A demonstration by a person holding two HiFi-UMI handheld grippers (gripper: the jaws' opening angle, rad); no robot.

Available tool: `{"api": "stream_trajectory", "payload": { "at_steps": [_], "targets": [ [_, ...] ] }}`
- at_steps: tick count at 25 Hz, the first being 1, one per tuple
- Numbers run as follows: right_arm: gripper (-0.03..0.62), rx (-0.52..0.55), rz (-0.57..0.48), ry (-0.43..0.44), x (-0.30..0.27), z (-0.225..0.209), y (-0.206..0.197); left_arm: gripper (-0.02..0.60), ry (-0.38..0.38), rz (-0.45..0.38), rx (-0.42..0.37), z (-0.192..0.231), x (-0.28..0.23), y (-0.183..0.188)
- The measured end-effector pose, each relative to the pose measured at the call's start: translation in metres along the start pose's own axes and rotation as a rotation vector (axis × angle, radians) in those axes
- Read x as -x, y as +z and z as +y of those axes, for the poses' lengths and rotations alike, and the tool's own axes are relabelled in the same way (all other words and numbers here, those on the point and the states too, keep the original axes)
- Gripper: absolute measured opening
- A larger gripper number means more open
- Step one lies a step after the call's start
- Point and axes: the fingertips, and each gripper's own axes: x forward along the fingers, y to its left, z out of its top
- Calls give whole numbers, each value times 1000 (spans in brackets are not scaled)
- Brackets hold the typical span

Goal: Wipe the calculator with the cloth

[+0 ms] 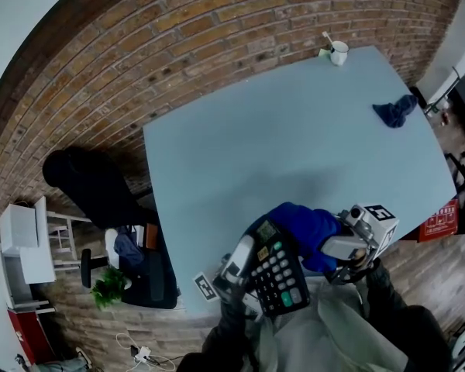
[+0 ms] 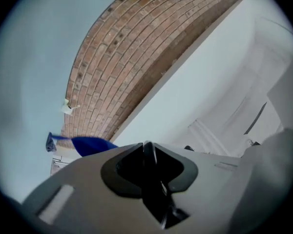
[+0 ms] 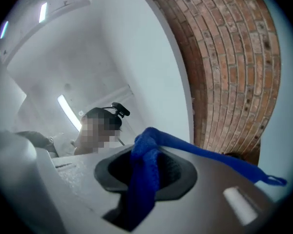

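Observation:
A black calculator [image 1: 280, 276] with grey and green keys is held up in front of the person, above the near edge of the pale blue table [image 1: 294, 138]. My left gripper [image 1: 248, 263] is shut on its left edge; in the left gripper view that edge shows as a thin dark strip [image 2: 149, 156] pinched between the jaws. My right gripper [image 1: 335, 248] is shut on a bright blue cloth [image 1: 306, 227], which bunches against the calculator's upper right. In the right gripper view the cloth [image 3: 145, 172] hangs through the jaws, one tail trailing right.
A second, darker blue cloth [image 1: 395, 112] lies near the table's right edge. A white cup [image 1: 339, 53] stands at the far corner. A black chair [image 1: 93, 184], a white shelf [image 1: 19, 242] and a small plant [image 1: 108, 287] stand on the brick-patterned floor at left.

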Motion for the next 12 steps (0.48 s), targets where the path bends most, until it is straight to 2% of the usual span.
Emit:
{"api": "stream_trajectory", "payload": {
  "at_steps": [4, 6, 7, 9, 12],
  "targets": [
    [104, 147, 173, -12, -15, 32, -19, 60, 80, -52, -64, 9, 7, 16],
    [104, 113, 207, -13, -10, 37, -35, 60, 78, -84, -77, 5, 9, 23],
    [104, 81, 231, -21, -4, 35, -46, 60, 75, -105, -72, 5, 10, 25],
    [104, 55, 341, -70, 5, 25, -82, 60, 74, -134, -45, 9, 9, 27],
    [106, 147, 509, -121, -3, 16, -128, 61, 77, -135, 28, 16, 8, 21]
  ]
}}
